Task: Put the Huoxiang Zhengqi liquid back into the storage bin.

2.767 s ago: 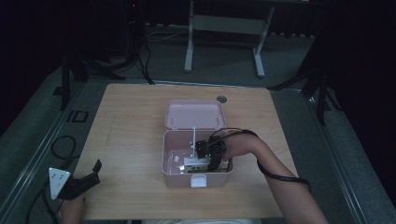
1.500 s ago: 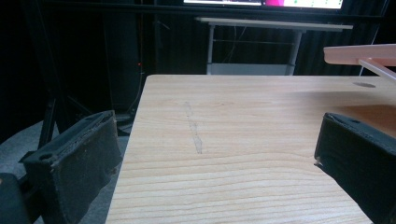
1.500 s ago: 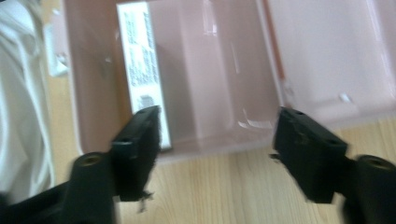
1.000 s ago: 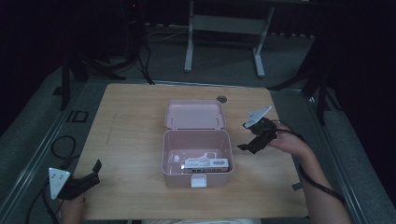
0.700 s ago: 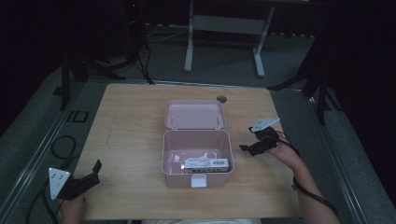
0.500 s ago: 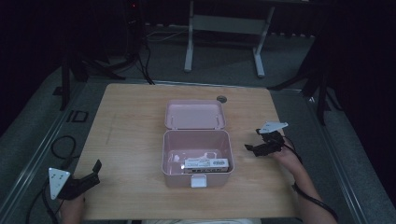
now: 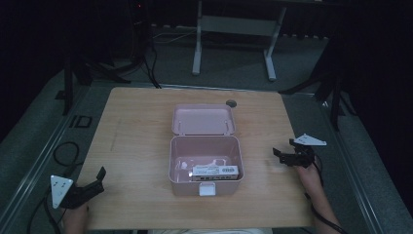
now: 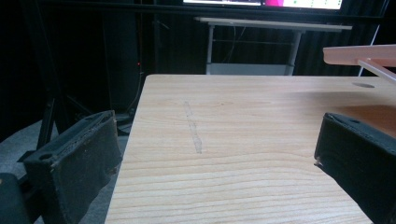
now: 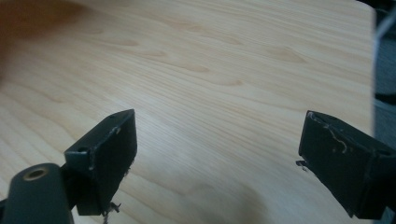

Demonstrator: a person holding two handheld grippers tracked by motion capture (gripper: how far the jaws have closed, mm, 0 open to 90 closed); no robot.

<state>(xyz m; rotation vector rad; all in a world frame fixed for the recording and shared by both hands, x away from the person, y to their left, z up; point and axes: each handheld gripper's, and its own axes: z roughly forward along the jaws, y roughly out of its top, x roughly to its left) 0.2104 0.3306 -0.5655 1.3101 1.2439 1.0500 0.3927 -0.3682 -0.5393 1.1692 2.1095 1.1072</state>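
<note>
A pink plastic box (image 7: 205, 186) stands open at the middle of the wooden table (image 7: 136, 146), its lid (image 7: 203, 119) laid back behind it. Inside lies a flat white device (image 7: 215, 171) with a barcode label, beside some pale cable. My right gripper (image 7: 281, 155) sits low near the table's right edge, to the right of the box, open and holding nothing; its own view has bare wood between the jaws (image 9: 219, 154). My left gripper (image 7: 95, 181) rests at the front left corner, open and holding nothing (image 8: 215, 154).
A round cable hole (image 7: 231, 103) sits in the table behind the lid. Metal desk legs (image 7: 233, 29) stand on the dark floor beyond the table. Cables (image 7: 63, 153) trail on the floor at the left.
My right gripper has come out of the box, swung right and settled low near the table's right edge. The white device stays in the box. The left gripper has not moved.
</note>
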